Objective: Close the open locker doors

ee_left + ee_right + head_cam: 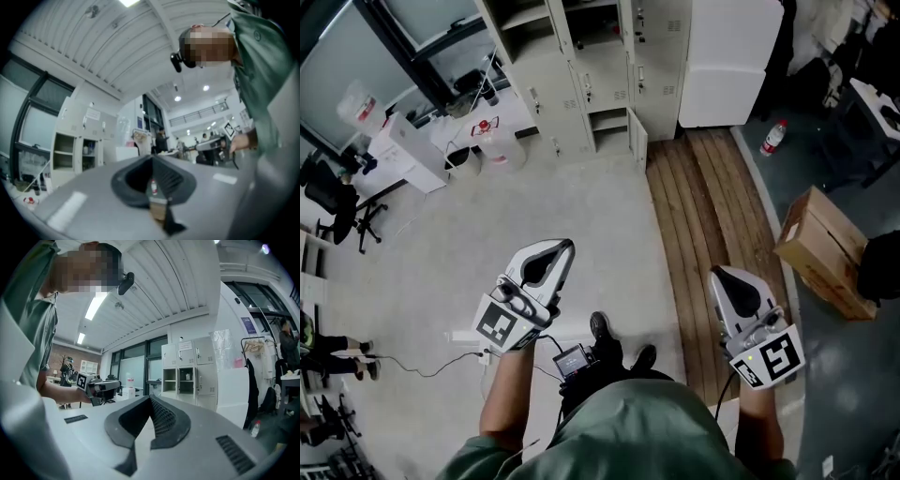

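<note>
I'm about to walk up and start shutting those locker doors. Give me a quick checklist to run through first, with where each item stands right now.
1. Left gripper free: jaws together, nothing between them. Ok.
2. Right gripper free: jaws together, nothing held. Ok.
3. Lockers within reach: both grippers are held far short of them. Not ok.
4. Doors shut: several compartments stand open, and a low door sticks out. Not ok.
5. Walking path: the grey floor ahead shows no obstacle; a cardboard box sits off to the right. Ok.
6. Door latches working: too small to make out. Cannot tell.
</note>
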Demonstrator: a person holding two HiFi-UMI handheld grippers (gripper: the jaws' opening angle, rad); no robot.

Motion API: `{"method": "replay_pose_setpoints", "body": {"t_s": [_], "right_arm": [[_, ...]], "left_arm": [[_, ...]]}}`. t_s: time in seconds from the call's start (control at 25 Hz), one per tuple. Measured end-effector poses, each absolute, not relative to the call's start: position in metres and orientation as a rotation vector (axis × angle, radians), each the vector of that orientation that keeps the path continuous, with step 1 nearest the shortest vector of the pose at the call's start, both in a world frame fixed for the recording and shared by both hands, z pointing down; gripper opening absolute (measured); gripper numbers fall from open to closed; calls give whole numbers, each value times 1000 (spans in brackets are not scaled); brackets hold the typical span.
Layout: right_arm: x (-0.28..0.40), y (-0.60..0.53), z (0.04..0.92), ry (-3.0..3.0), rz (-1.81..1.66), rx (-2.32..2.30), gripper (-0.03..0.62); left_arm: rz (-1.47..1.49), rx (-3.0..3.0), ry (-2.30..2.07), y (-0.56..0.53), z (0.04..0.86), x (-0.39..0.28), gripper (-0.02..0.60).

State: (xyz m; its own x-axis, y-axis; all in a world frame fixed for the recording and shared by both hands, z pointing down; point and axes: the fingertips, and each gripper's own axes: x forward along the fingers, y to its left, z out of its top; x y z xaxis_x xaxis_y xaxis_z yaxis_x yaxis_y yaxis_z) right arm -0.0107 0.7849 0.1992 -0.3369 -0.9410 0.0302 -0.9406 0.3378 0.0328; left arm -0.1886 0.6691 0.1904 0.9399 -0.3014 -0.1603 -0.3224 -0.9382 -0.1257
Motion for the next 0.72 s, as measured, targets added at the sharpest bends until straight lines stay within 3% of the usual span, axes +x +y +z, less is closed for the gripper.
{"method": "replay_pose_setpoints", "body": {"t_s": [0.72], "right_arm": [[-42,614,220,-2488,72,1845,6]], "left_arm": [[155,-2983,507,471,240,-236,2]]}}
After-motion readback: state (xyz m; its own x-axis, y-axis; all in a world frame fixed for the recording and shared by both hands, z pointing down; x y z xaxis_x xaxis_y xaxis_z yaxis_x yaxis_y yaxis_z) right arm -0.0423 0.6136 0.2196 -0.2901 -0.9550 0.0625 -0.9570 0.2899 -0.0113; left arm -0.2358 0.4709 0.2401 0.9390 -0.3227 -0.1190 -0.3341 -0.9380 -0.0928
